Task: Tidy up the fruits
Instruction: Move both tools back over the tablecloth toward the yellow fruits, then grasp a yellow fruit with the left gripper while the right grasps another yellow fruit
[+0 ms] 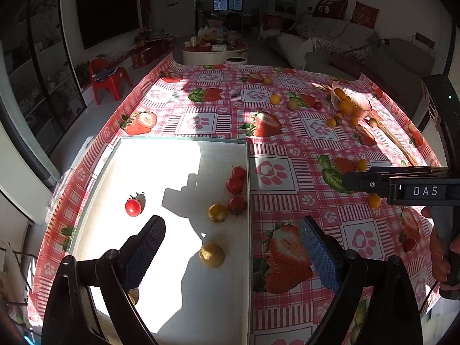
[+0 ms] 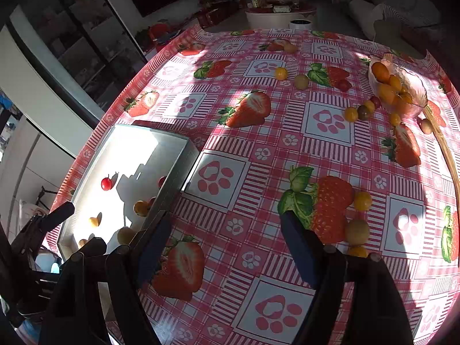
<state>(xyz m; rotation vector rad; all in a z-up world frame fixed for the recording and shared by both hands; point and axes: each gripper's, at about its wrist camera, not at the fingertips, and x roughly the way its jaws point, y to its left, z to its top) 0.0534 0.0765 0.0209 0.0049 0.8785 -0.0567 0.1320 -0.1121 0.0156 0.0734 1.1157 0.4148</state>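
A white tray (image 1: pixel 172 155) lies at the table's near left and holds several cherry tomatoes, red ones (image 1: pixel 133 207) and yellow ones (image 1: pixel 212 254). My left gripper (image 1: pixel 232 251) is open and empty above the tray's right side. My right gripper (image 2: pixel 222 248) is open and empty over the tablecloth, right of the tray (image 2: pixel 184 164). Yellow tomatoes (image 2: pixel 357 231) lie just right of its right finger. It also shows in the left wrist view (image 1: pixel 349 182). A glass bowl (image 2: pixel 414 86) of orange fruits stands at the far right.
Loose tomatoes (image 2: pixel 301 81) lie scattered on the strawberry tablecloth (image 2: pixel 258 172) around the bowl and in the far middle. A wooden stick (image 2: pixel 445 149) lies by the bowl. A red chair (image 1: pixel 107 80) and a sofa stand beyond the table.
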